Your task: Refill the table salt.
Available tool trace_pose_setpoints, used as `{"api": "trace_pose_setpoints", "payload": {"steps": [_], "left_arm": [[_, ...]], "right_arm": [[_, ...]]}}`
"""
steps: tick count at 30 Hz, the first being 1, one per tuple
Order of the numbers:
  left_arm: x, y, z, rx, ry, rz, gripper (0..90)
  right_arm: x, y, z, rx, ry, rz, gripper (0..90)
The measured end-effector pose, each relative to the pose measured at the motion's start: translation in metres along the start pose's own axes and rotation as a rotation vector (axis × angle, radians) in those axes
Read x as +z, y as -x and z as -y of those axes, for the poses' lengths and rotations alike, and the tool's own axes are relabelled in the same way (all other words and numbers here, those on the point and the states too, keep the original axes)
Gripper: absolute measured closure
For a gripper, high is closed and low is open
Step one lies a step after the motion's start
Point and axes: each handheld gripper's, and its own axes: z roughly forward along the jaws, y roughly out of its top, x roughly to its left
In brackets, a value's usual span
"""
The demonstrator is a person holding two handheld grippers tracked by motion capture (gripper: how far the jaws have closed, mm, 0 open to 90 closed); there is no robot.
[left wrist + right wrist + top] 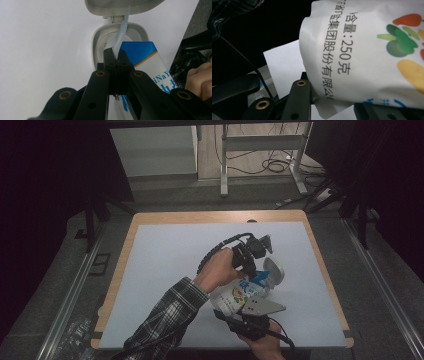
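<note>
A white pouch (236, 299) with fruit pictures and a blue top (142, 51) lies tilted over the white mat. Its grey flip lid (274, 271) stands open above the round cap base (99, 43). My left gripper (251, 271) comes from the pouch's far side and is shut on a thin pale strip (123, 31) that rises out of the cap opening. In the left gripper view the left gripper's (115, 53) jaws press together on that strip. My right gripper (248, 318) is at the near edge, shut on the pouch's bottom end (367, 55), one jaw on each side.
The white mat (165, 270) covers a wooden table (131, 237) with dark floor around it. A plaid sleeve (167, 317) crosses the near left part of the mat. Desk legs and cables (270, 165) stand behind the table.
</note>
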Motion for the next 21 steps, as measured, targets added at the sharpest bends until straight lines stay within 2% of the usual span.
{"api": "trace_pose_setpoints", "payload": {"steps": [21], "left_arm": [[0.0002,0.0006,-0.0006,0.000,-0.003,0.000,89.6]], "right_arm": [[0.0007,-0.0002,-0.0004,-0.005,0.003,0.004,73.4]]}}
